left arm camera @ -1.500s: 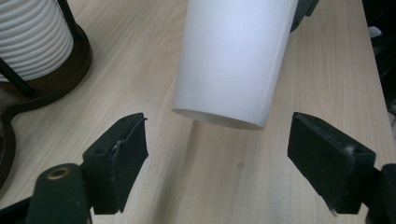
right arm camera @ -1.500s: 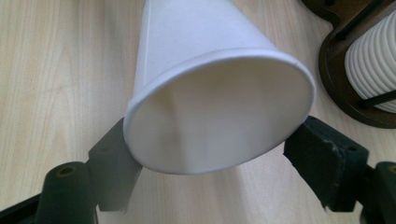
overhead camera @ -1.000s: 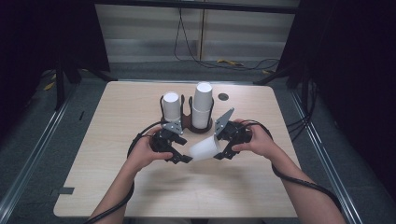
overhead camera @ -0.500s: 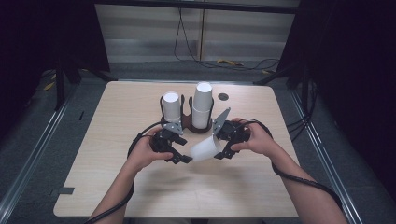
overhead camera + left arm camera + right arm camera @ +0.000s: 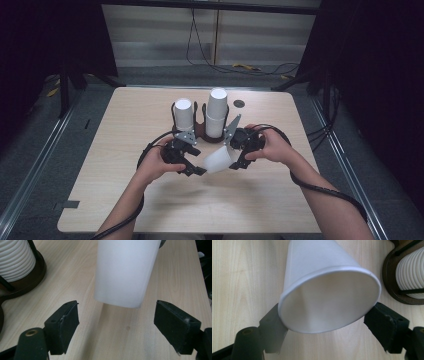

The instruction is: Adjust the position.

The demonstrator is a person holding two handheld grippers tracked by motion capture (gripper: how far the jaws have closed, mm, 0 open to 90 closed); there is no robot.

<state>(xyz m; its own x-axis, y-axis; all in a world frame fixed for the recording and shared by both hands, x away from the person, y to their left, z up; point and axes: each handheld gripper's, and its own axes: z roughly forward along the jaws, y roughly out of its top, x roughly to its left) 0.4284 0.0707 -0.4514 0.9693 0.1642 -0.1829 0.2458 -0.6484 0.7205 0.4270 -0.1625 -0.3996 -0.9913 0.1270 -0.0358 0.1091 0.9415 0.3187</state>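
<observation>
Paper cup (image 5: 218,160) held sideways above the table (image 5: 125,165), rim clamped in right claw (image 5: 235,163), closed base pointing into left claw (image 5: 197,171) (jaws apart, straddling it untouched).

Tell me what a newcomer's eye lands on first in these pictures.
A white paper cup lies on its side in mid-table, held at its rim end by the right tongs, its mouth facing that camera. The left tongs stand open just short of the cup's closed bottom. Behind them, two stacks of white cups stand upright in a dark holder.
</observation>
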